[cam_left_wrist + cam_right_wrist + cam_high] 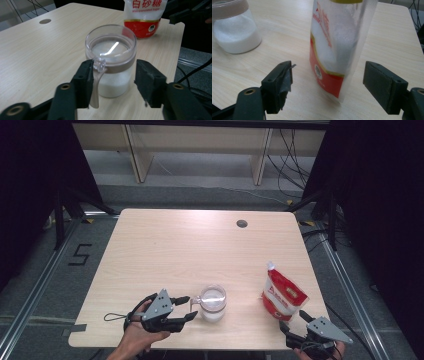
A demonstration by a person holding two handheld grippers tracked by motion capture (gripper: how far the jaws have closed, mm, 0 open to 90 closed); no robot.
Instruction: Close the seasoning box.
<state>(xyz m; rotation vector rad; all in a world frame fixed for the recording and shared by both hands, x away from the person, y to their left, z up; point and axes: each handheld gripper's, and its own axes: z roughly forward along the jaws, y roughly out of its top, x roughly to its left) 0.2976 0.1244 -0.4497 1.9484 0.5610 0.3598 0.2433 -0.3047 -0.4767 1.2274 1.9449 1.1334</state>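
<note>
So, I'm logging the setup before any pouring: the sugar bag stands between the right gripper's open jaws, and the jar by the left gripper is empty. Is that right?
One thing is off: the jar is not empty. The left gripper view shows white sugar filling much of it, under its clear lid. The rest holds: the sugar bag stands between the right gripper's open jaws.

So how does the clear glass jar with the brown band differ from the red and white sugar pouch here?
The clear glass jar with the brown band is rigid, round and squat; the red and white sugar pouch is a soft, flat-sided bag that stands taller. The jar carries a lid and a clear side handle, while the pouch has printed lettering and a spout at its top corner. The jar sits by the left gripper, the pouch by the right gripper. Both stand upright holding white grains.
</note>
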